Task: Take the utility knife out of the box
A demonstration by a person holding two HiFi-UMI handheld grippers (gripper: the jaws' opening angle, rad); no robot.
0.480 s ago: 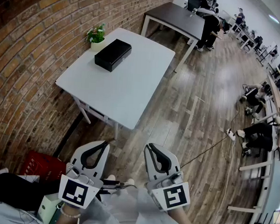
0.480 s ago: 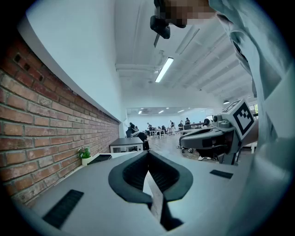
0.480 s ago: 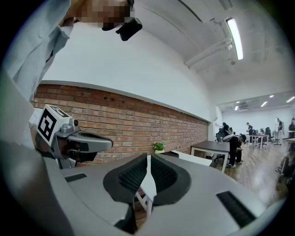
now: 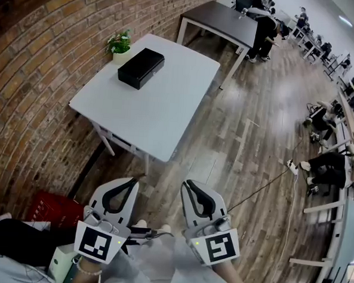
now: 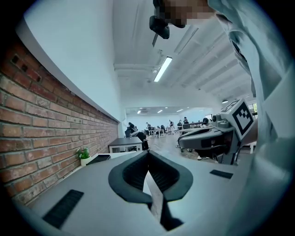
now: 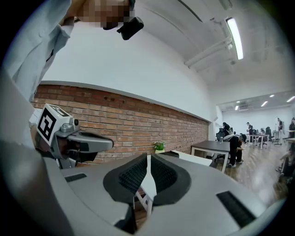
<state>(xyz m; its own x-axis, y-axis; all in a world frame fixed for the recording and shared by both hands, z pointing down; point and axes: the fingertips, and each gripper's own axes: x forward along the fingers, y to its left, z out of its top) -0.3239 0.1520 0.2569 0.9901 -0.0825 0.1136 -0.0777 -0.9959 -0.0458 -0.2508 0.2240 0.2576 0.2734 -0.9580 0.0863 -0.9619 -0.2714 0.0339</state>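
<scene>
Left tool [image 4: 131,181] and right tool [image 4: 188,184] are hanging over the floor [image 4: 249,142], jaws pressing together, gripping nothing. Closed black box [image 4: 141,68] is sitting at the bench's [image 4: 155,112] far corner, beside a potted plant [image 4: 119,44].

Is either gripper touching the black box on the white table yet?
Apart. The head view shows the left gripper and right gripper over the floor, well short of the table carrying the black box.
</scene>
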